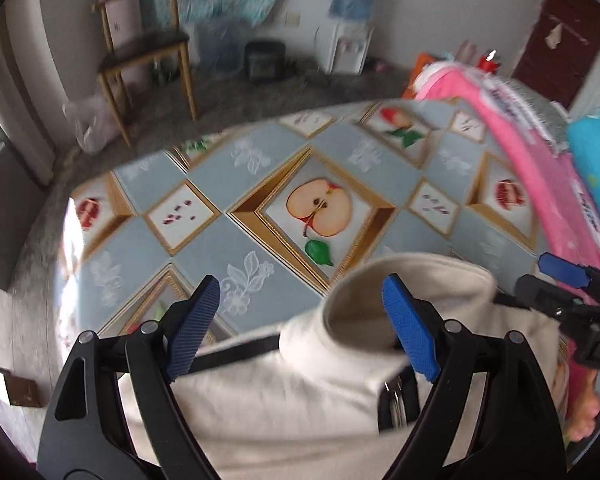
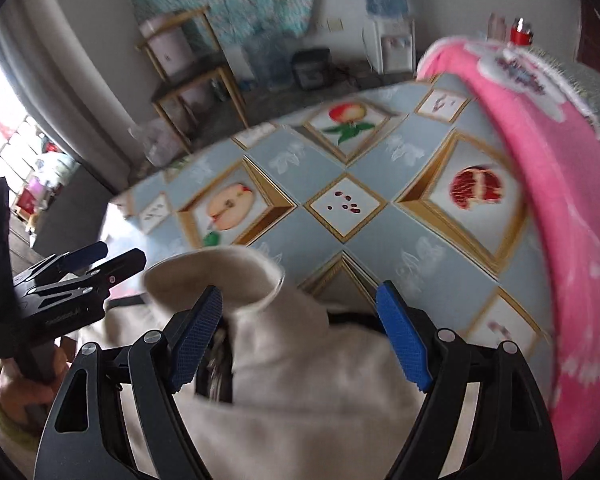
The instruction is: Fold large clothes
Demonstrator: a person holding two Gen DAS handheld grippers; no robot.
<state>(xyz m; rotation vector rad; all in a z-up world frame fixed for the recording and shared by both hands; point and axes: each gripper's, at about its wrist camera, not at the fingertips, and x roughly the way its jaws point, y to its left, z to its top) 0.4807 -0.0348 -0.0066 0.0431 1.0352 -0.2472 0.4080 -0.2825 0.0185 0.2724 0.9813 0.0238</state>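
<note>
A cream high-collared garment (image 1: 300, 392) lies on the table with the fruit-pattern cloth (image 1: 260, 184), its collar standing up. My left gripper (image 1: 302, 320) is open above the garment's left shoulder, its right finger by the collar. My right gripper (image 2: 300, 332) is open above the same garment (image 2: 300, 412), with the collar (image 2: 216, 276) at its left finger. Each gripper shows in the other's view: the right one (image 1: 556, 276) at the right edge, the left one (image 2: 100, 258) at the left edge. Neither holds cloth.
A pink garment (image 2: 560, 220) lies along the table's right side, with a blue one (image 1: 596, 152) beyond it. A wooden chair (image 1: 148, 52), a water dispenser (image 1: 348, 48) and a dark box (image 1: 265, 60) stand on the floor behind the table.
</note>
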